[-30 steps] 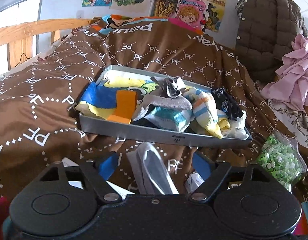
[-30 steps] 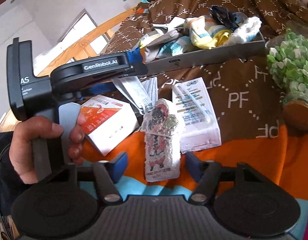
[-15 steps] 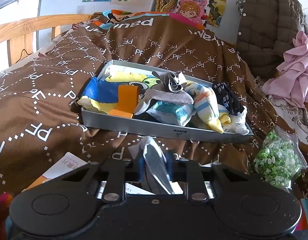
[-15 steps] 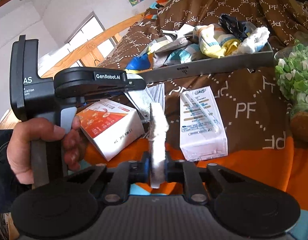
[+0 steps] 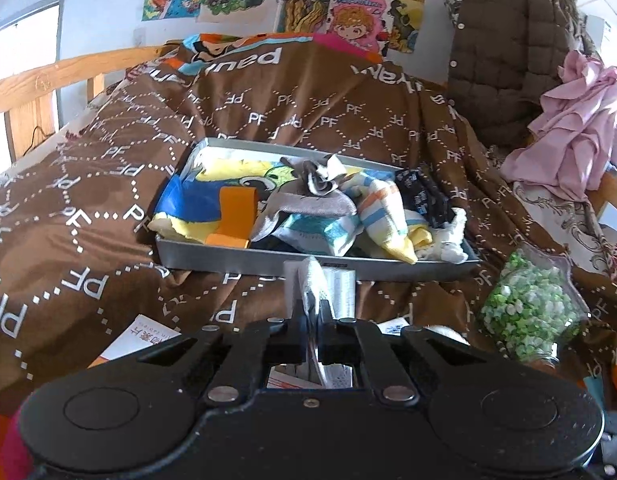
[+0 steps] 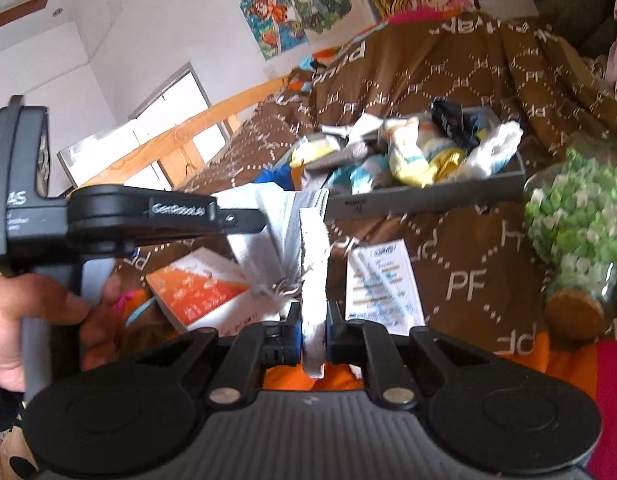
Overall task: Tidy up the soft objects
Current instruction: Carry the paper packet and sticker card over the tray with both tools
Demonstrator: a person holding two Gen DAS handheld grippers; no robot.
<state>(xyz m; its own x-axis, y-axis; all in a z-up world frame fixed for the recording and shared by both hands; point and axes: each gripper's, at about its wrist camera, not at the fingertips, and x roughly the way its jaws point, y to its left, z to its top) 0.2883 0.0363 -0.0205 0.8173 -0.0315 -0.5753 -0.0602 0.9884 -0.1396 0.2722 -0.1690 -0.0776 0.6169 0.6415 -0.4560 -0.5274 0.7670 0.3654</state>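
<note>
The left tongs [image 5: 313, 316] are clenched on a grey face mask [image 5: 322, 288], whose pleated body stands up between the pads and hangs below them. The right tongs [image 6: 313, 322] are clamped on a thin white fleecy cloth [image 6: 314, 248], seen edge-on, which rises above the jaws and dangles a little beneath them. In the right wrist view the left tongs [image 6: 244, 220] reach in from the left, held by a hand [image 6: 36, 320], and the grey mask [image 6: 264, 236] they carry sits just left of the white cloth, touching or nearly so.

Straight ahead of both tongs, on the bed's brown blanket [image 5: 88, 200], lies a grey tray [image 5: 268, 266] heaped with soft things: a blue and yellow cloth [image 5: 192, 200], an orange piece [image 5: 234, 216], a grey sock [image 5: 308, 200], a striped sock [image 5: 384, 216], a dark sock [image 5: 422, 196] and a white fluffy piece [image 5: 448, 240] at its right end.

Below the left tongs lies an orange and white box [image 6: 200, 292]. Just right of the right tongs lies a white packet [image 6: 382, 280]. Farther right lies a jar of green and white bits [image 6: 576, 224] with a cork lid, on its side.
</note>
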